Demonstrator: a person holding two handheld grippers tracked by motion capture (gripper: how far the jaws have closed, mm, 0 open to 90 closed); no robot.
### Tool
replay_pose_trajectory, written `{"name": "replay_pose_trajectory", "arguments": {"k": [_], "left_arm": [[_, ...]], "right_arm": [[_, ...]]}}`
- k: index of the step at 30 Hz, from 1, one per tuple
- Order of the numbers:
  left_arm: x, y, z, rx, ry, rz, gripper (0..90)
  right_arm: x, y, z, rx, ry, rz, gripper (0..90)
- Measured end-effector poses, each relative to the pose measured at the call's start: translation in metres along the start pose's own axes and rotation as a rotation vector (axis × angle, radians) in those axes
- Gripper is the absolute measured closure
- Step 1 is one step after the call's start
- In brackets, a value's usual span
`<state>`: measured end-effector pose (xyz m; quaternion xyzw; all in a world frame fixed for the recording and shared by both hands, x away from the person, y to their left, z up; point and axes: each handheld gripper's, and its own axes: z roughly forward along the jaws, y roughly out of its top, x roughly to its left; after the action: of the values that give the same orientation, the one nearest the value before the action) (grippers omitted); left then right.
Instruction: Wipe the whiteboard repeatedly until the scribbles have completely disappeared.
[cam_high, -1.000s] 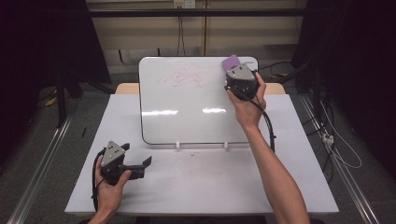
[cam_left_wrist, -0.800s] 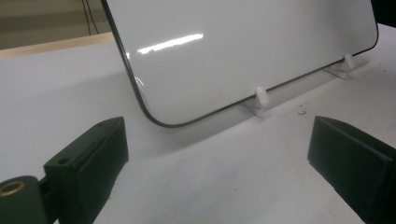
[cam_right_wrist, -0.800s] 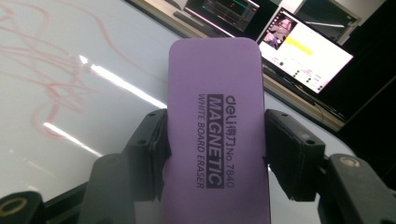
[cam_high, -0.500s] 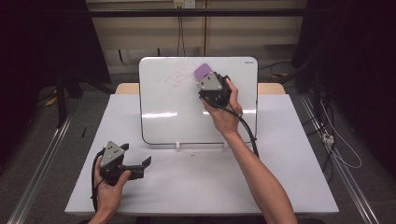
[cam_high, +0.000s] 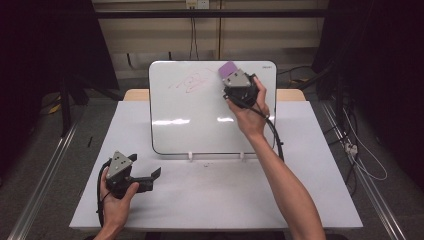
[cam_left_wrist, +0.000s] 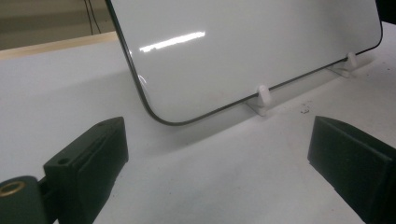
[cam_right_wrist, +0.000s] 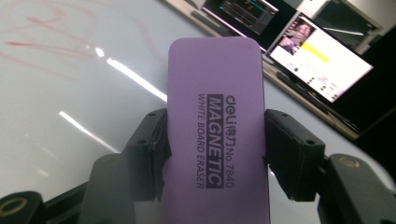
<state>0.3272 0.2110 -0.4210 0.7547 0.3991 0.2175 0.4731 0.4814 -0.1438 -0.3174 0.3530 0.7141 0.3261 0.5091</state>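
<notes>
Up-board, left of my right gripper (cam_high: 235, 85), fingers clamped on purple rectangular magnetic eraser (cam_right_wrist: 215, 126): red scribble (cam_high: 192, 82); left gripper (cam_high: 150, 175) fingers apart.

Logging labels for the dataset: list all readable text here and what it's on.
"deli" plus two Chinese characters, then "No.7840": eraser, held by the right gripper.
"MAGNETIC": eraser.
"WHITE BOARD ERASER": eraser.
Red scribble on the whiteboard: not legible as words.
Small mark at the whiteboard's top right corner: too small to read.
Screens behind: too blurred to read.

A whiteboard (cam_high: 200, 115) stands propped at the table's (cam_high: 310, 200) far middle — an eraser (cam_high: 227, 68) against its upper right.
</notes>
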Motion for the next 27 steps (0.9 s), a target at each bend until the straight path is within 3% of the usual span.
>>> {"name": "replay_pose_trajectory", "arguments": {"k": [4,7,9,13,21,27], "left_arm": [[-0.002,0.001,0.001,0.008,-0.004,0.016,4.9],[-0.002,0.001,0.002,0.008,-0.004,0.012,4.9],[-0.002,0.000,0.002,0.010,-0.005,0.009,4.9],[-0.002,0.000,0.003,0.014,-0.011,0.014,5.2],[-0.002,0.000,0.003,0.008,-0.023,0.013,5.2],[-0.002,0.000,0.005,0.015,-0.023,0.009,5.2]], "right_arm": [[-0.019,-0.002,0.002,0.013,-0.024,0.027,42.7],[-0.021,0.000,0.002,0.015,-0.039,0.030,42.7],[-0.017,0.000,0.003,0.014,-0.054,0.020,42.7],[-0.003,0.005,0.003,0.000,-0.029,-0.006,42.7],[0.009,0.021,0.013,-0.023,-0.019,0.008,42.6],[0.034,0.029,0.015,-0.043,0.004,-0.033,42.7]]}}
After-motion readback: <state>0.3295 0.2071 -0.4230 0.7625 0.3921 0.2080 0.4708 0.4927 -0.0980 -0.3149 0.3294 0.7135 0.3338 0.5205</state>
